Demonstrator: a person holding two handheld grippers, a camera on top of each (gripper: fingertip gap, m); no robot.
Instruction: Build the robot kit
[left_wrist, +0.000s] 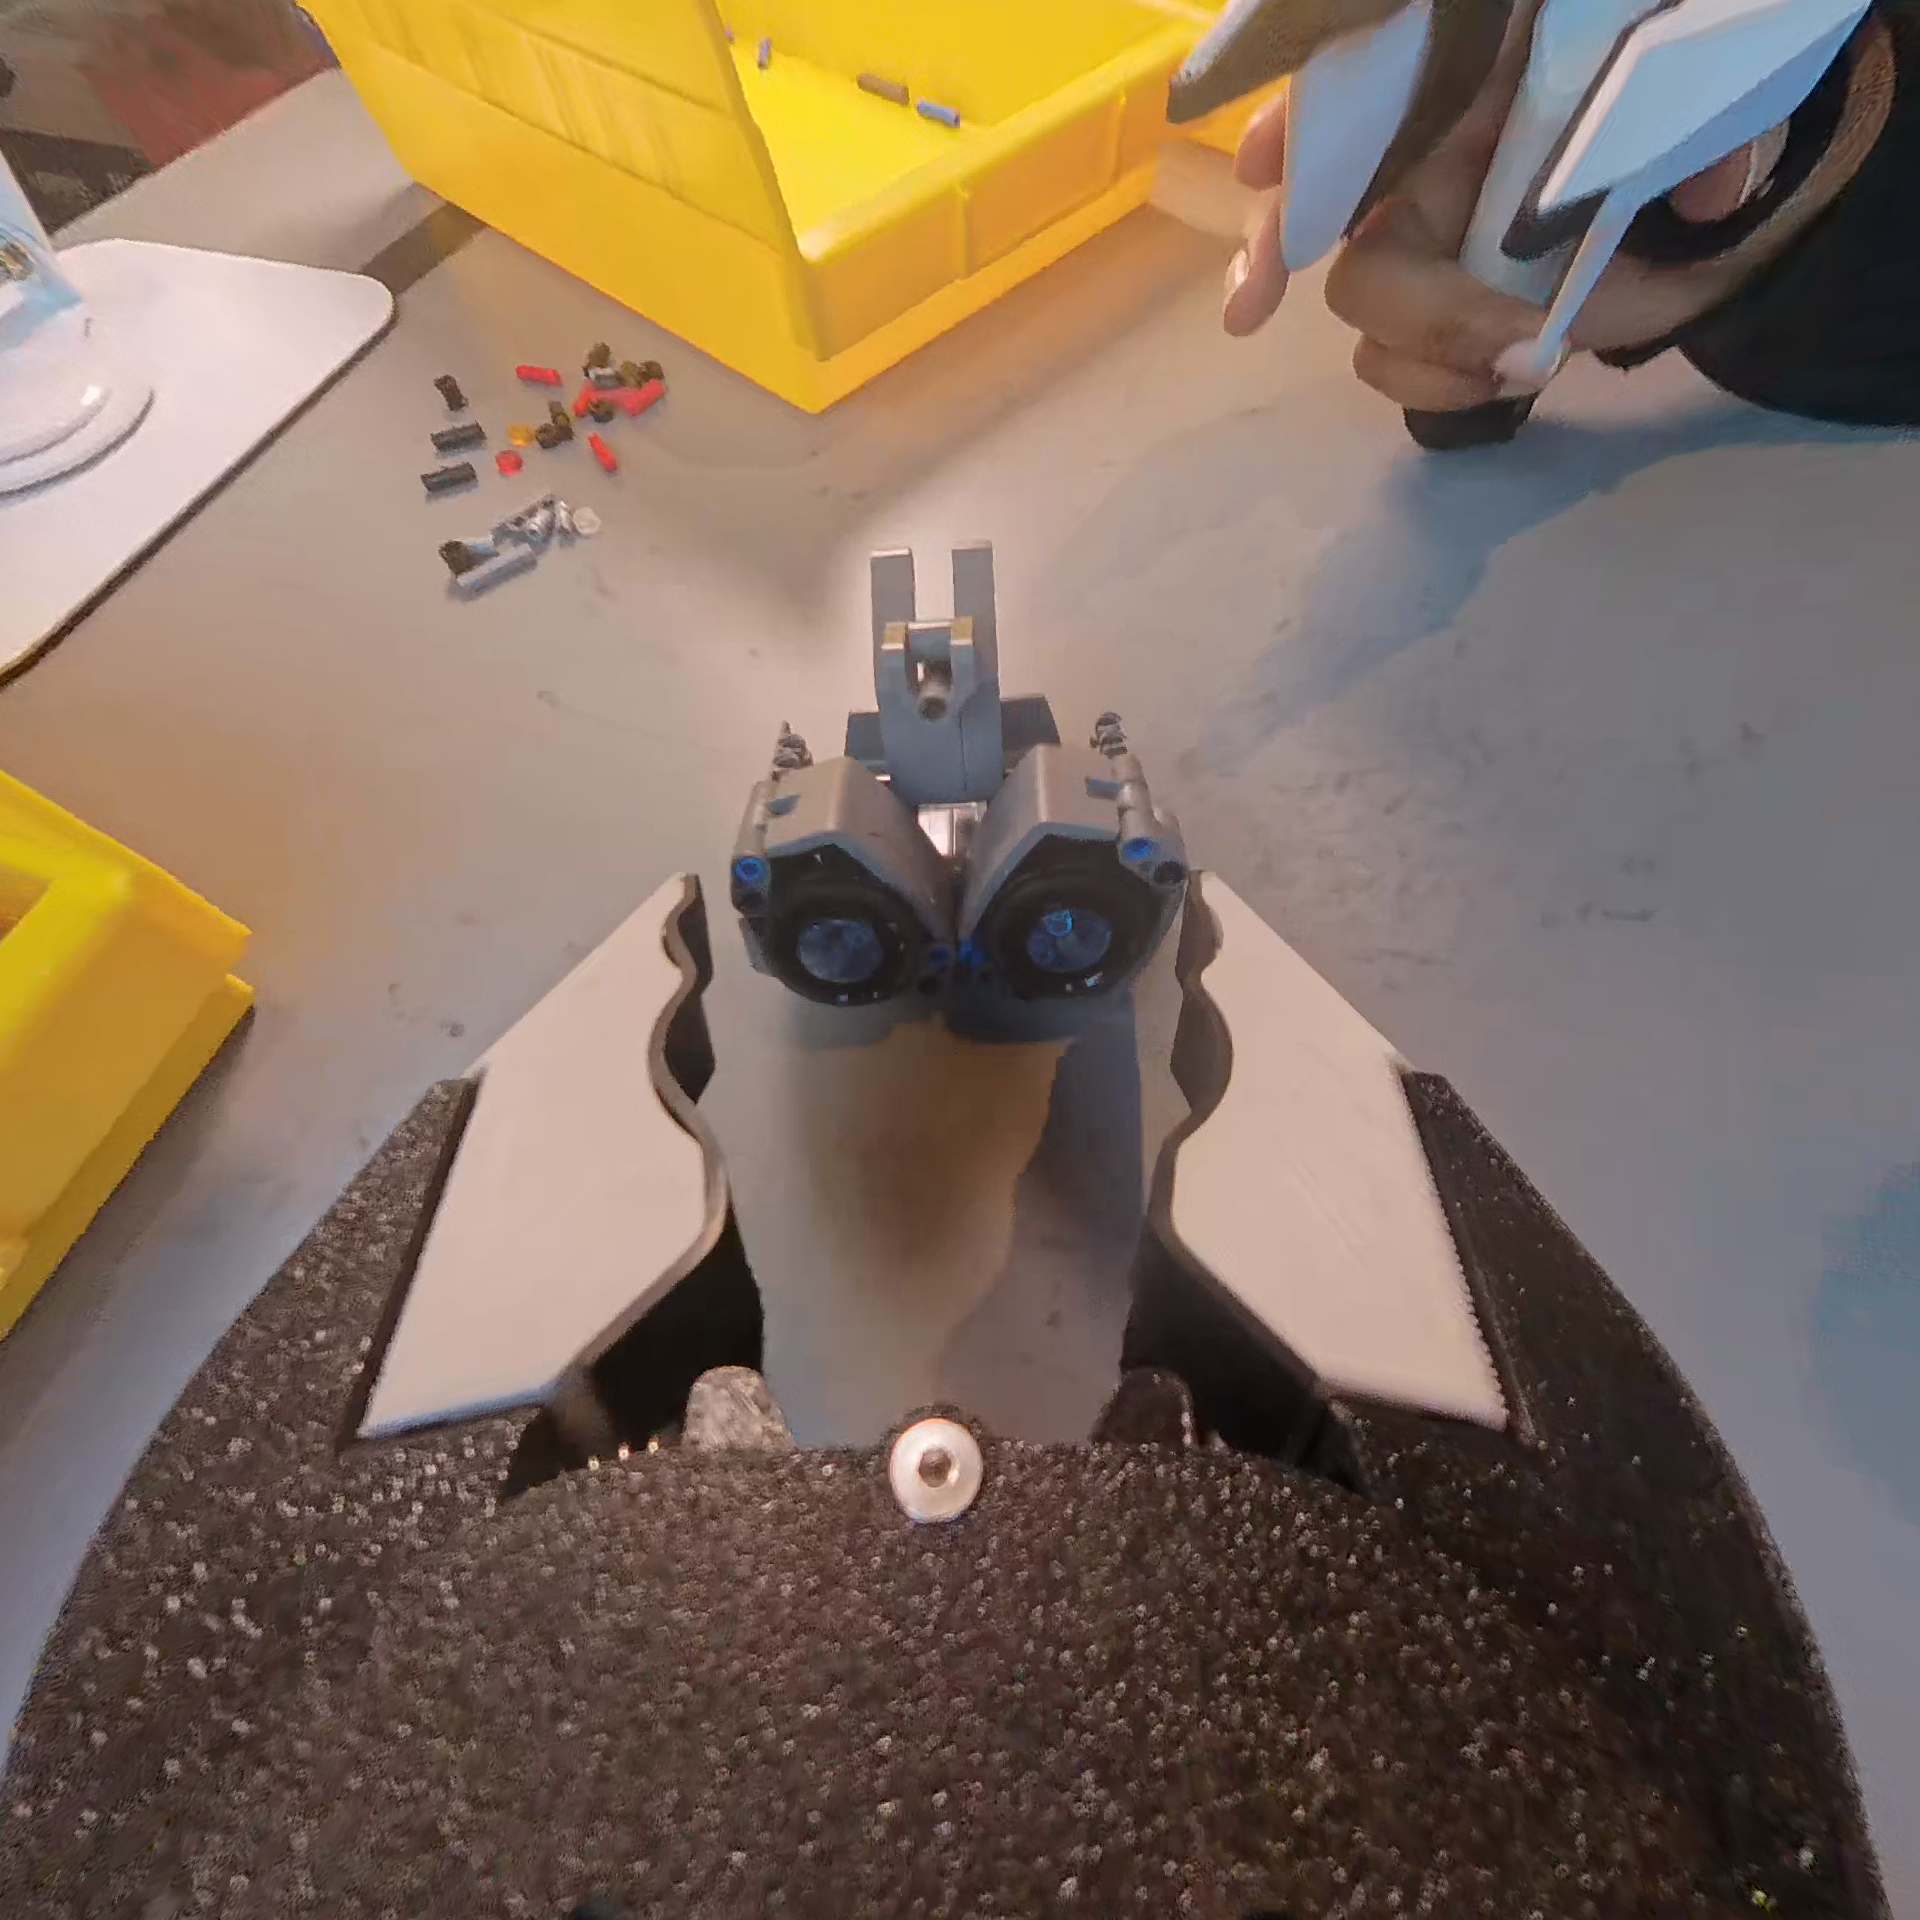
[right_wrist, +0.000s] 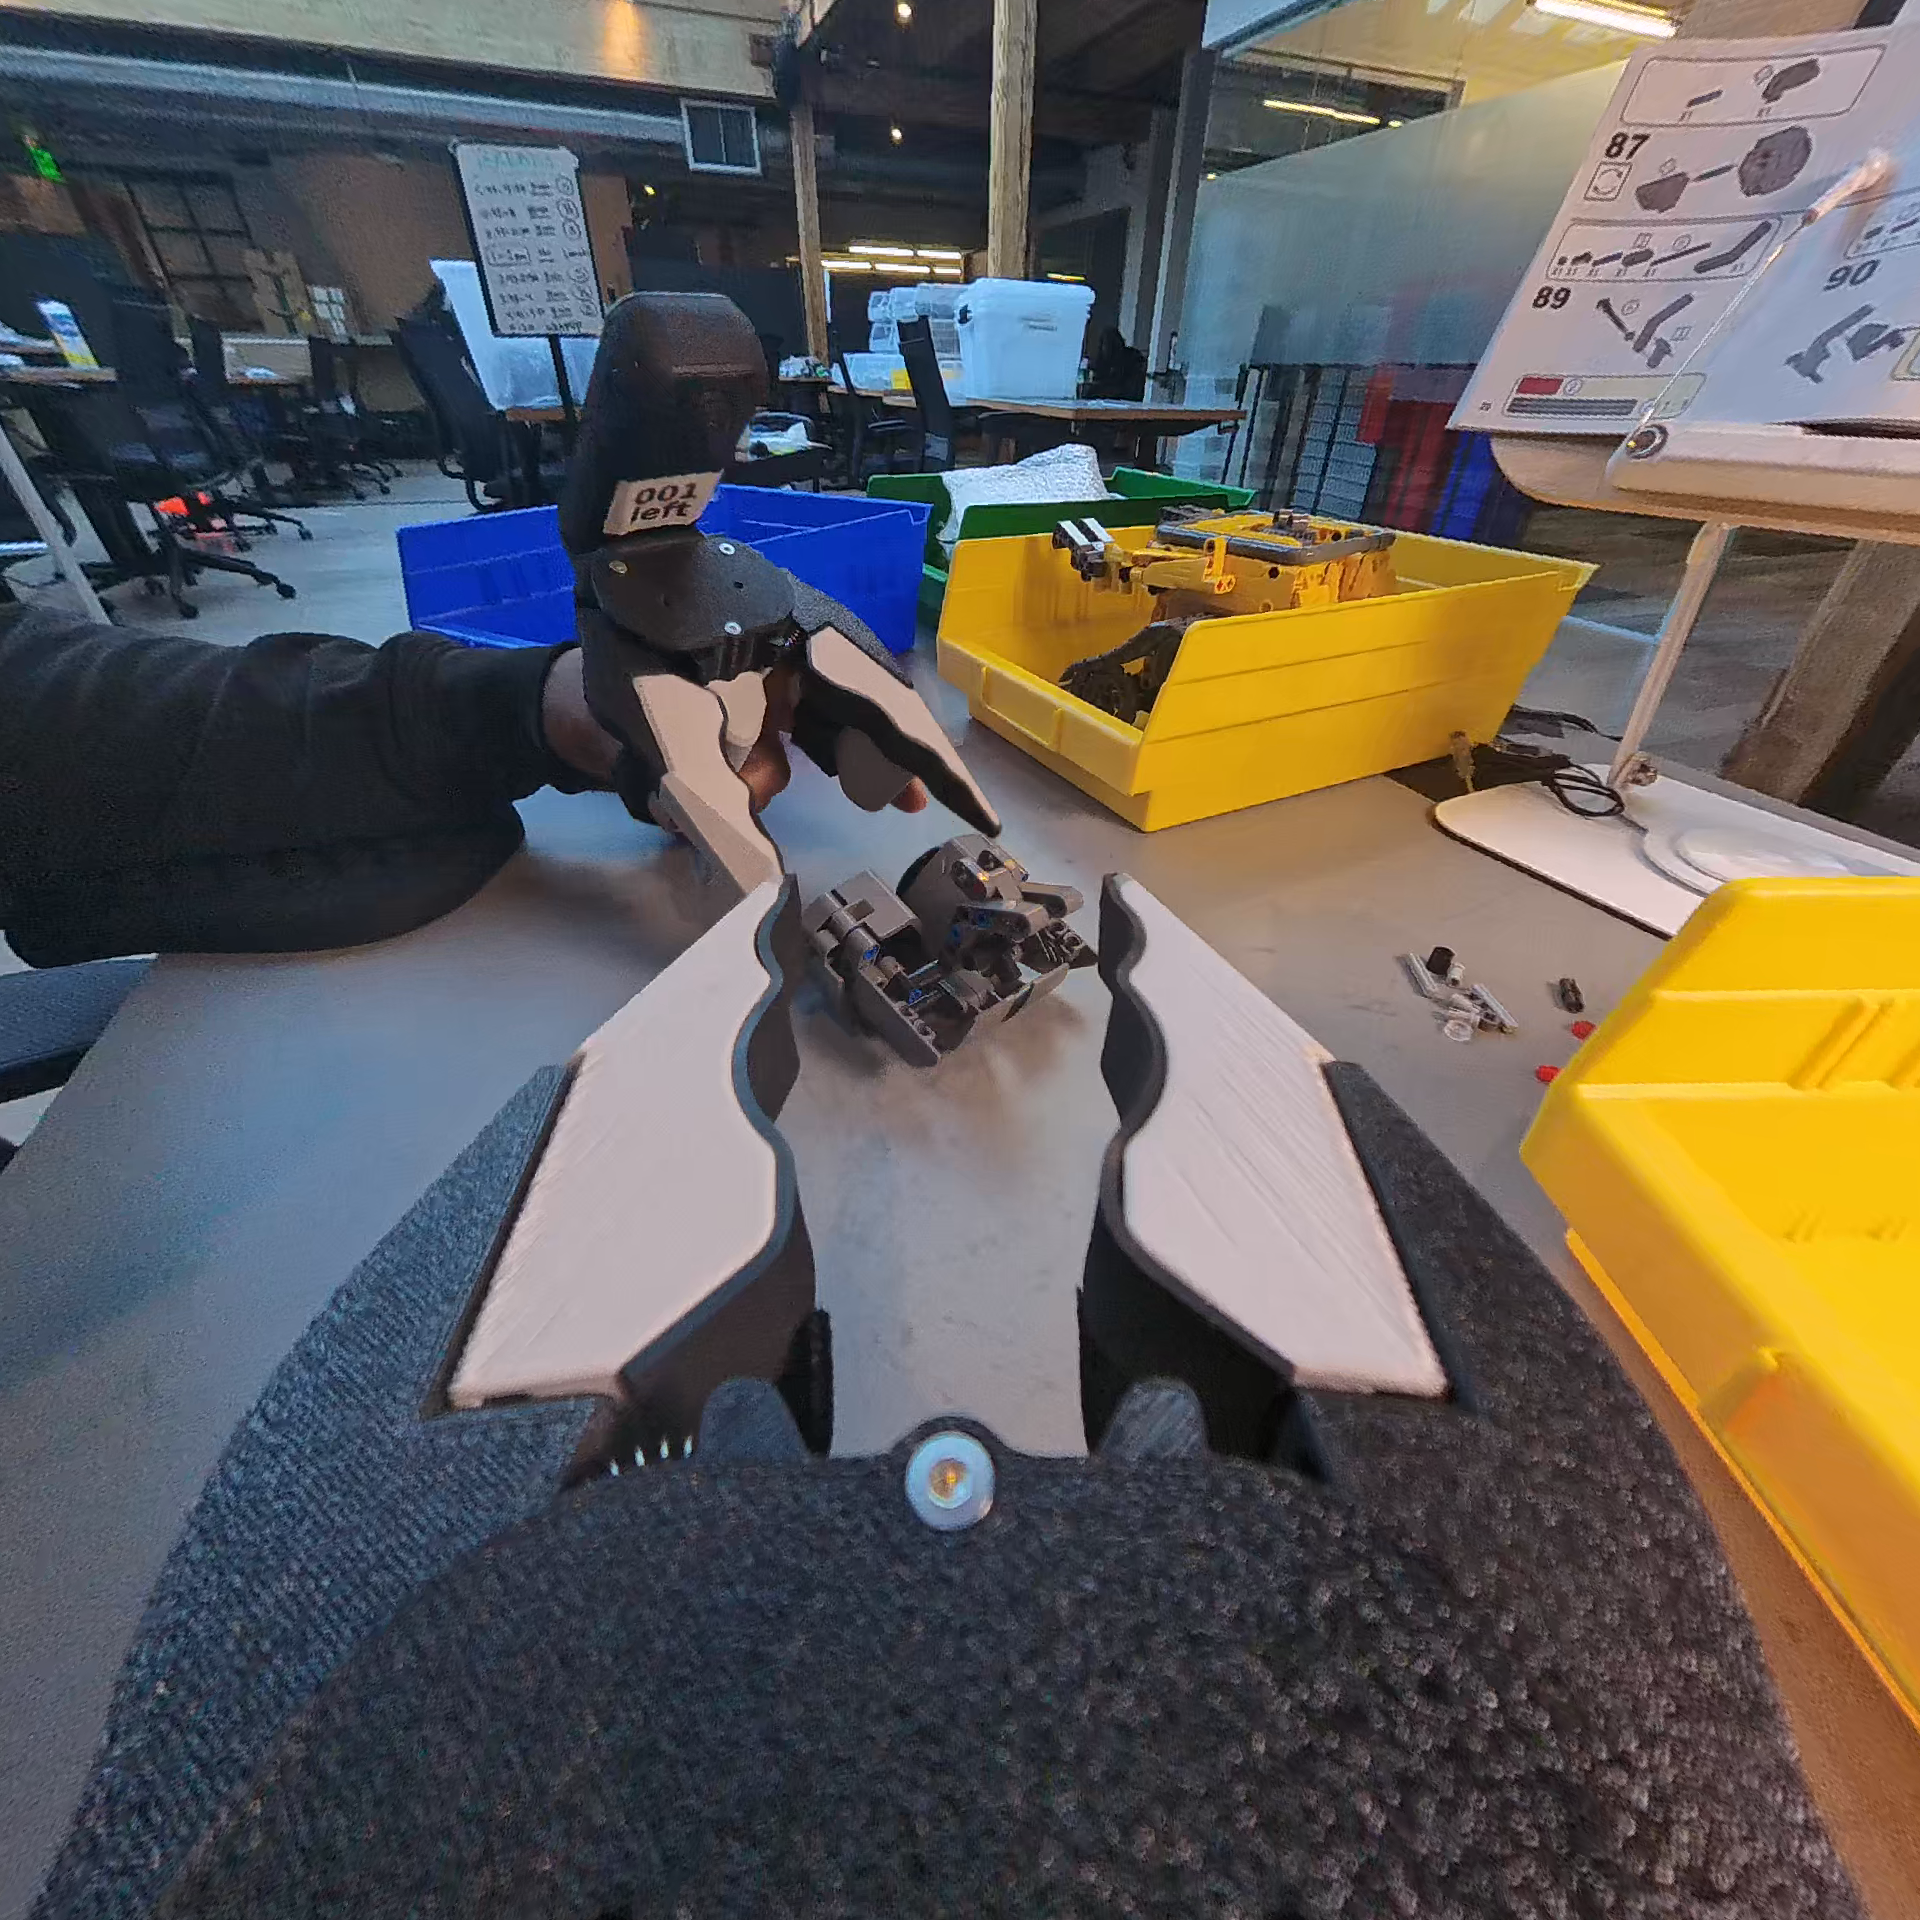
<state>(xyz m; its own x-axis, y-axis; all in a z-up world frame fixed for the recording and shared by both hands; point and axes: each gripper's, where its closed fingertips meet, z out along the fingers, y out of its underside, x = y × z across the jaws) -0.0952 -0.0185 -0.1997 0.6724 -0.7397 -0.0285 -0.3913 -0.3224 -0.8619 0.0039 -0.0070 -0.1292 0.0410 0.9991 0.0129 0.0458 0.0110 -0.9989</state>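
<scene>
1. On the grey surface (left_wrist: 1455, 831), closest to both cameras, lies a small grey brick-built assembly (left_wrist: 956, 894) with two round, blue-centred lens-like fronts side by side and an upright forked piece behind them.
2. The left tongs (left_wrist: 945, 935) stand spread apart around it. In the left wrist view the twin fronts sit between the two tips, the right tip just beside or touching the assembly's side; contact cannot be confirmed. Nothing is clamped.
3. The right tongs (right_wrist: 945, 914) are likewise open and empty. In the right wrist view the assembly (right_wrist: 940, 951) lies straight ahead, just past the gap between the tips, apart from both.
4. The assembly's long axis runs away from the left tongs, from lens fronts to fork, and so lies crosswise to the right tongs. The left tongs appear the nearer of the two.
5. Farther off, a scatter of small loose pieces (left_wrist: 540, 447), red, black and grey, rests on the surface, well apart from the assembly.
6. Beyond these stands a yellow bin (right_wrist: 1247, 686) holding a larger yellow brick-built model (right_wrist: 1236, 566). A second yellow bin (right_wrist: 1756, 1174) sits at the right tongs' side.
7. Farthest back are a blue bin (right_wrist: 468, 571), a green bin (right_wrist: 1039, 509) and an instruction sheet on a stand (right_wrist: 1704, 239).
</scene>
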